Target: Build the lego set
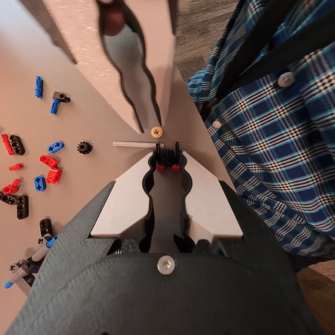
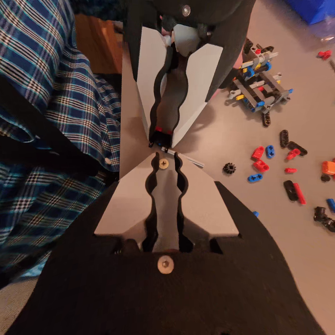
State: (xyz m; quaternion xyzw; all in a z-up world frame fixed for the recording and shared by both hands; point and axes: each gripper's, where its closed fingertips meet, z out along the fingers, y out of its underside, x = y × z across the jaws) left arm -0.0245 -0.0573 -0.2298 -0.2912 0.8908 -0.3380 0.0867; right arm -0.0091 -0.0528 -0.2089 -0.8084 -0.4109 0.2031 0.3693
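My left gripper (image 1: 167, 155) is shut on a small black assembly (image 1: 167, 157) with a black gear in its middle and two red pins at its back. My right gripper (image 2: 166, 154) faces it tip to tip and is open. A small tan round piece (image 2: 164, 164) lies on the table between the right fingertips, not gripped; it also shows in the left wrist view (image 1: 156, 132). A light grey axle (image 1: 134, 144) lies on the table with one end at the black assembly, and it shows beside the right gripper's tip (image 2: 192, 160). The left gripper (image 2: 161, 143) and right gripper (image 1: 151, 127) each show in the other's view.
A partly built grey, black and blue model (image 2: 259, 81) stands farther off on the table (image 2: 226, 208). Loose red, blue and black pieces (image 1: 52, 161) and a black gear (image 1: 84, 147) are scattered beside the grippers. A person's plaid shirt (image 1: 272, 145) is at the table edge. Only a small space, under 4 cm, lies between the two pairs of fingers.
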